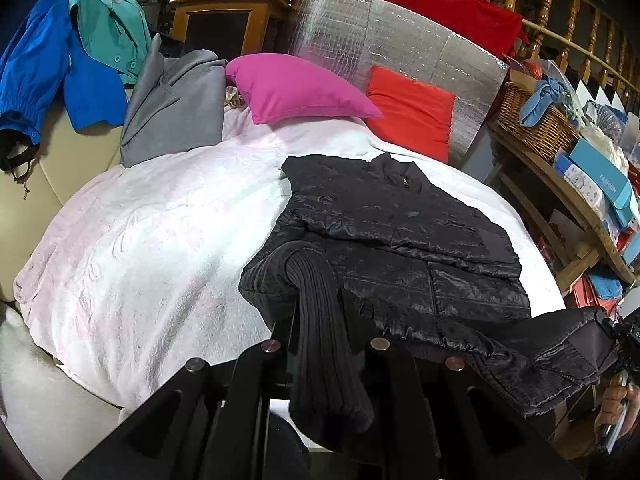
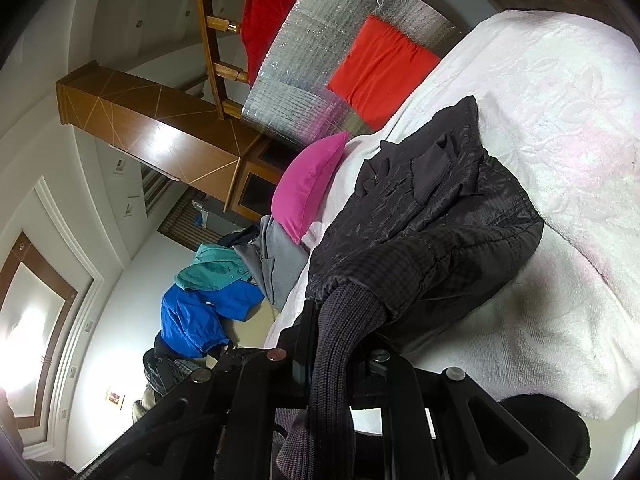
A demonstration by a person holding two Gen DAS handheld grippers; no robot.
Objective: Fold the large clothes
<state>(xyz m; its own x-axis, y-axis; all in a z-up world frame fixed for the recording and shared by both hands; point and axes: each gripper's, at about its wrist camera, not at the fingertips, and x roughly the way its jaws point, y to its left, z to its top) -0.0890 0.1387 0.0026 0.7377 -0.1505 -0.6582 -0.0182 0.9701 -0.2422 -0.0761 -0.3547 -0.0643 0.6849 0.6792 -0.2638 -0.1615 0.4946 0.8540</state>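
Cuffs of the black jacket point(image 1: 400, 236), which lies on the white bed point(image 1: 160, 240), are pinched in my left tongs point(image 1: 320, 320) and right tongs point(image 2: 332, 340), so I can fold both sleeves across its body.

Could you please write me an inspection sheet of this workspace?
Surface: white plush blanket over a bed.
Job's things: black quilted jacket lying on the blanket, ribbed knit cuffs lifted.
Clutter: magenta pillow, red cushion, grey coat, blue jacket.
Grippers: left gripper and right gripper each shut on a cuff.
Cables: nothing seen.
Surroundings: wooden railing, wicker basket, silver foil panel.
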